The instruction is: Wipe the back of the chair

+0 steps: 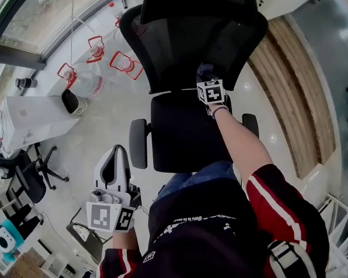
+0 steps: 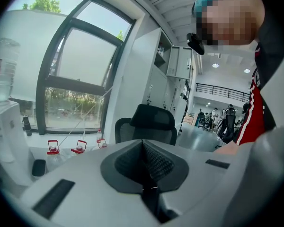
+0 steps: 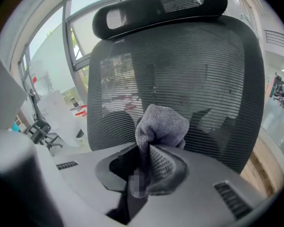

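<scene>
- Head view: I am reaching my right gripper (image 1: 210,90) forward to the chair (image 1: 182,132) and holding it at the lower part of the mesh backrest (image 1: 191,39), just above the seat. A bit of the grey cloth (image 1: 204,71) is showing past the marker cube. My left gripper (image 1: 112,204) is hanging low at my side, well apart from the chair.
- Left gripper view: my left jaws are resting pressed together with nothing between them. The chair is showing beyond them, well apart, so I judge this hand is taking no part in the wiping.
- Right gripper view: my right jaws are pinching the cloth, and a bunched end is sticking out past the tips towards the mesh. I cannot tell whether it is touching the mesh or sitting just off it. The backrest is filling the view, with the headrest (image 3: 161,6) on top.
- Step in hand, as I judge it: wiping, with the cloth at the low middle of the backrest and most of the mesh not yet covered.
- The next move is calling for pressing the bunched cloth onto the mesh and sweeping it across and up towards the headrest. The pinch needs to be firm so the mesh is not dragging the cloth out. The chair may swivel under the push.
</scene>
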`<state>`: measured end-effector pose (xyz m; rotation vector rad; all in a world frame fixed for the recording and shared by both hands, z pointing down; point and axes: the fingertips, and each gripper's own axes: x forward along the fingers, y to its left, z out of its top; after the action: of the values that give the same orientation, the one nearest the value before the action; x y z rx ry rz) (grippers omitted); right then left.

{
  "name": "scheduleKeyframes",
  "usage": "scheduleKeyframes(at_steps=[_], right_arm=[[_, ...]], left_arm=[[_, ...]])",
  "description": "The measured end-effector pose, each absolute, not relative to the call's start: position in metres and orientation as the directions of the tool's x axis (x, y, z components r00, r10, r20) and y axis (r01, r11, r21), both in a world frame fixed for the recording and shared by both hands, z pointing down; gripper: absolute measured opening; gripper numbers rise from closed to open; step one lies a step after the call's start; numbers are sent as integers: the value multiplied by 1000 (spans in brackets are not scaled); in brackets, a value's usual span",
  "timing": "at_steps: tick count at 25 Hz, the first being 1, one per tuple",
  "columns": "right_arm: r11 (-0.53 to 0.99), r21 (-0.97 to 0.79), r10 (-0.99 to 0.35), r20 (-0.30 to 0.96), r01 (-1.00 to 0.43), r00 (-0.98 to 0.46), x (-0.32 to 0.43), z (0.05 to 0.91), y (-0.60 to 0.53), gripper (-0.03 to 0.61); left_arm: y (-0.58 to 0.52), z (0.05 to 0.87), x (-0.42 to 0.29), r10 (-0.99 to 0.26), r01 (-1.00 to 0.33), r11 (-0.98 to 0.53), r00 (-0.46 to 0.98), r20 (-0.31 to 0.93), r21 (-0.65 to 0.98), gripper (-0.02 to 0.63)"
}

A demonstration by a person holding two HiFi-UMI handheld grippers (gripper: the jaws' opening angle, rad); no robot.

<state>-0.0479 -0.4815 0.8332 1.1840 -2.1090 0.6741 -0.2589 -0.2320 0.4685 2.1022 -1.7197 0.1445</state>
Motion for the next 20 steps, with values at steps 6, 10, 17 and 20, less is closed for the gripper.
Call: scheduleKeyframes(at_steps=[6, 10, 17, 20], right_arm=[[539, -158, -519, 711, -827, -474, -124, 831, -471, 63], [586, -174, -489, 702, -791, -517, -173, 835, -465, 63], [640, -193, -442, 699, -744, -562, -244, 840, -453, 63], [659, -195, -426, 700, -727, -573, -267, 840, -448, 63]], left_arm=[[-221, 473, -293, -920, -958, -106, 196, 340, 266, 25], [-211, 482, -314, -923, -961, -65, 160, 350, 270, 24], [-184, 488, -357, -927, -964, 18, 84, 365, 267, 25], [-172, 488, -371, -930, -963, 44, 58, 363, 266, 24]])
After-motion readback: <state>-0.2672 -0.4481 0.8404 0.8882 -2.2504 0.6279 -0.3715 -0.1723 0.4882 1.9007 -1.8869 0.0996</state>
